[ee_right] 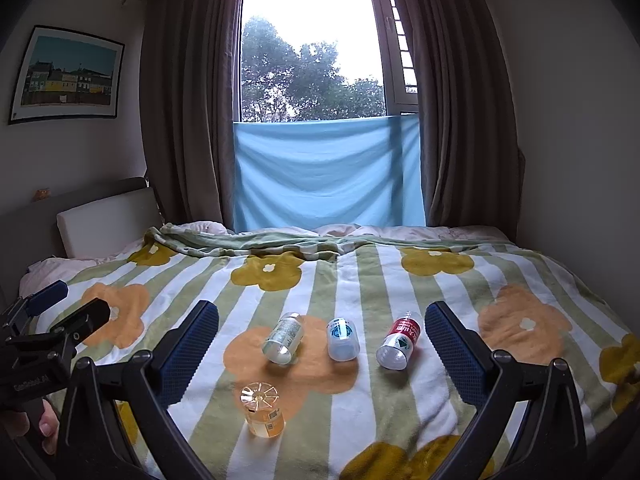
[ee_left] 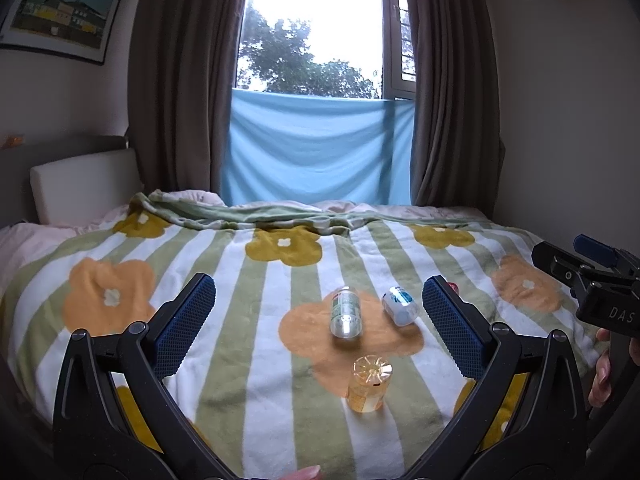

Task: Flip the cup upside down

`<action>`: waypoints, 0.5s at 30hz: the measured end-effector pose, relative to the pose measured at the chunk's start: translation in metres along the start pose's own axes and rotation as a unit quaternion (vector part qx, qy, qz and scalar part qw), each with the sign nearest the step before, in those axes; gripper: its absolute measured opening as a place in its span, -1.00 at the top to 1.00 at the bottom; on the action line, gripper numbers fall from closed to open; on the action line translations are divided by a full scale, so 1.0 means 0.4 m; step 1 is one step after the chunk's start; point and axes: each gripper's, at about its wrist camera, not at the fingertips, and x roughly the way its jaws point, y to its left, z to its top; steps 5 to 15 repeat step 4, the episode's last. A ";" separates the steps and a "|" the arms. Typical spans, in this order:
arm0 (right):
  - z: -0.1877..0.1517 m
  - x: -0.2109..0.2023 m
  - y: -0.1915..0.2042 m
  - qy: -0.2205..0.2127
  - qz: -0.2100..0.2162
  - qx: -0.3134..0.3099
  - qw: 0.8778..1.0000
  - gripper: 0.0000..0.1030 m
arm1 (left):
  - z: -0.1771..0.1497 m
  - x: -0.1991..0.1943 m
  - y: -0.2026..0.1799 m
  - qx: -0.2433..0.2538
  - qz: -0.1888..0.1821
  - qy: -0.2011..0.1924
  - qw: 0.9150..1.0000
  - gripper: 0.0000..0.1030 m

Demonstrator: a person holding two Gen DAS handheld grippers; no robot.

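Both tongs hovered over the bed with nothing between their jaws. The left gripper (ee_left: 319, 328) stood spread wide, its blue ribbed pads far apart, and the right gripper (ee_right: 322, 350) was spread just as wide; each also showed at the edge of the other's view, the right one at the far right of the left wrist view and the left one at the far left of the right wrist view.

Nearest the cameras, the amber cup (ee_left: 369, 383) (ee_right: 262, 409) stood on the flowered blanket (ee_left: 256, 288) (ee_right: 360, 280) with its ribbed, spoked base facing up and its mouth down, at the near edge of an orange flower print. It touched neither gripper.

A little farther on, three small cups lay on their sides, apart from one another. The clear cup with green print (ee_left: 345, 311) (ee_right: 283, 337) rested on the same orange flower. Just right of it lay the white cup with blue print (ee_left: 400, 305) (ee_right: 342, 338). Farther right lay the red cup (ee_right: 398, 344), its open mouth turned toward the camera; in the left wrist view the right finger hid nearly all of it.

Beyond them the blanket ran back to a rumpled fold, then a pale headboard (ee_left: 84, 184) (ee_right: 104, 220) at left. At the back hung brown curtains (ee_left: 180, 80) (ee_right: 188, 100) around a window (ee_left: 312, 28) (ee_right: 312, 48), a blue cloth (ee_left: 316, 148) (ee_right: 328, 172) across its lower part. A framed picture (ee_left: 60, 12) (ee_right: 68, 74) hung on the left wall.
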 end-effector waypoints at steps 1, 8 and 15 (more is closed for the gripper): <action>0.001 0.001 0.003 0.000 0.001 0.000 1.000 -1.00 | 0.002 0.000 0.001 0.000 0.001 -0.001 1.000 -1.00; 0.002 0.002 0.005 -0.001 0.003 0.001 1.000 -1.00 | 0.002 -0.004 -0.002 0.011 0.011 -0.008 1.000 -1.00; 0.002 0.002 0.005 -0.001 0.003 0.001 1.000 -1.00 | 0.002 -0.004 -0.002 0.011 0.011 -0.008 1.000 -1.00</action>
